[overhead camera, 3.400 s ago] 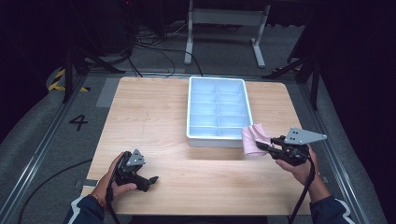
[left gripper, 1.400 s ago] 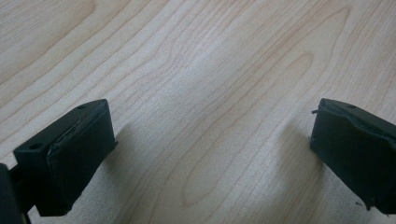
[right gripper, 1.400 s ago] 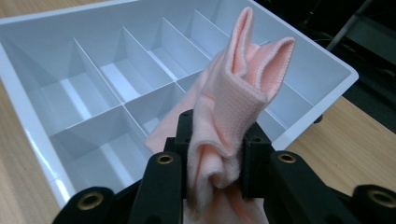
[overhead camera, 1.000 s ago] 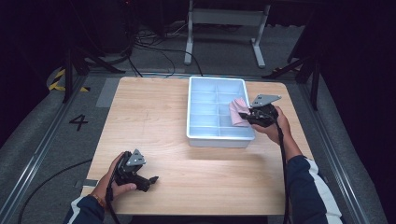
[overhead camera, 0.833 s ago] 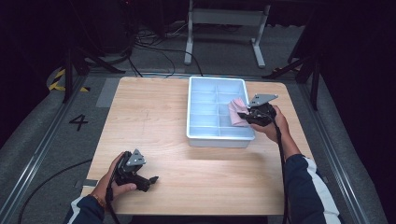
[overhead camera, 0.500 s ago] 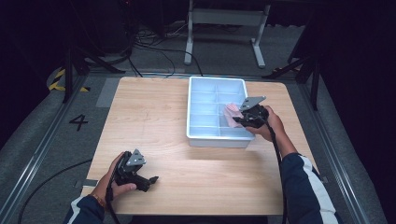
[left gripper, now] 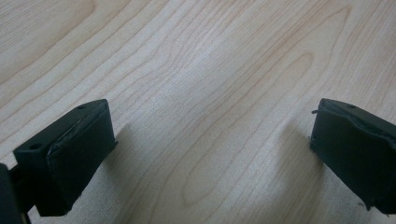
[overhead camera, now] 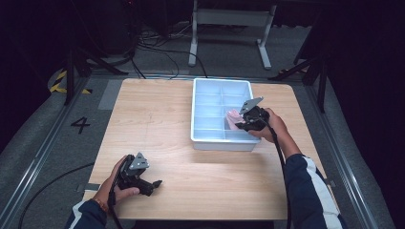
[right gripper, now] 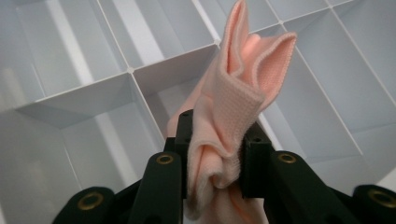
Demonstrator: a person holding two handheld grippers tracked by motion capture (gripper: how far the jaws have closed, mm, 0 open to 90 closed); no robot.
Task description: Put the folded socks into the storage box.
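At lower left the left hand-held gripper point(overhead camera: 154, 183) rests wide open and empty on the tabletop point(overhead camera: 157, 119). Right of centre, the right hand-held gripper point(overhead camera: 240, 125), clamped on a pink cloth point(right gripper: 233, 107), hangs over the tray point(overhead camera: 198, 105): placing step; next, lower into a compartment and release.

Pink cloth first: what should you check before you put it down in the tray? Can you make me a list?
1. Pink cloth pinched firmly in the right gripper: ok, the jaws are closed on its folded middle.
2. Right gripper over the white tray, not the table: ok, it hangs above the right-hand compartments.
3. Compartments under the cloth free of other things: ok, the ones in the right gripper view look bare.
4. Which exact compartment the cloth will land in: cannot tell, it hangs over a divider.
5. Left gripper out of the way: ok, it rests open on the wooden table, far from the tray.
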